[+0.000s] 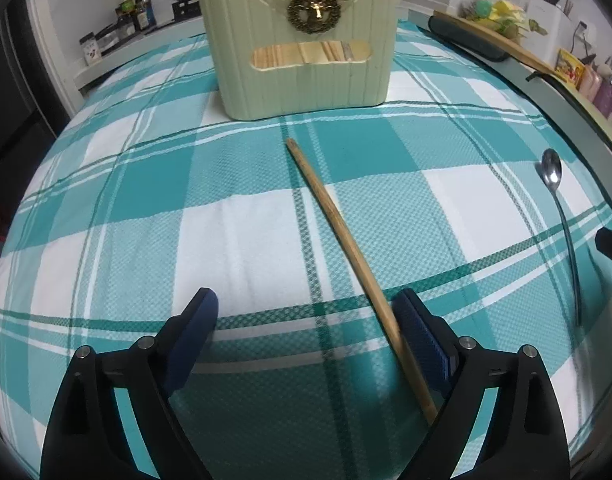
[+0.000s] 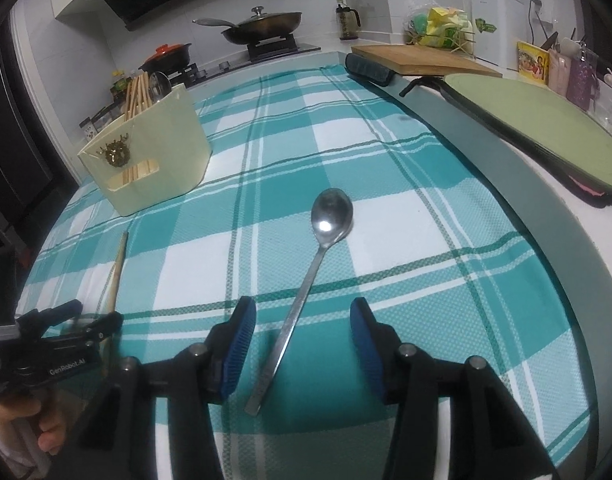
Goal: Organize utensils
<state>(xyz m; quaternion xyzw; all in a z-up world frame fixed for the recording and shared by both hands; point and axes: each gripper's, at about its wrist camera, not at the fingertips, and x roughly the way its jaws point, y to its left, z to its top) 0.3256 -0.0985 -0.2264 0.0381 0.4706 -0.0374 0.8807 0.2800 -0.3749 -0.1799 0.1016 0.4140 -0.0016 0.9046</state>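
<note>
A wooden chopstick (image 1: 346, 240) lies on the teal checked cloth (image 1: 145, 220). Its near end runs between the open jaws of my left gripper (image 1: 308, 308), close to the right finger (image 1: 422, 336). The cream utensil holder (image 1: 301, 48) stands behind it with several chopsticks inside. A metal spoon (image 2: 306, 276) lies on the cloth, its handle between the open jaws of my right gripper (image 2: 301, 320). The spoon also shows at the right of the left wrist view (image 1: 562, 216). The holder (image 2: 145, 156), the chopstick (image 2: 117, 268) and the left gripper (image 2: 85, 320) show at the left of the right wrist view.
A wooden cutting board (image 2: 422, 60) and a green board (image 2: 546, 120) lie along the counter's right edge. A stove with a pan (image 2: 261, 28) and a red-lidded pot (image 2: 165, 56) stands at the back. Bottles and jars (image 1: 117, 28) stand behind the holder.
</note>
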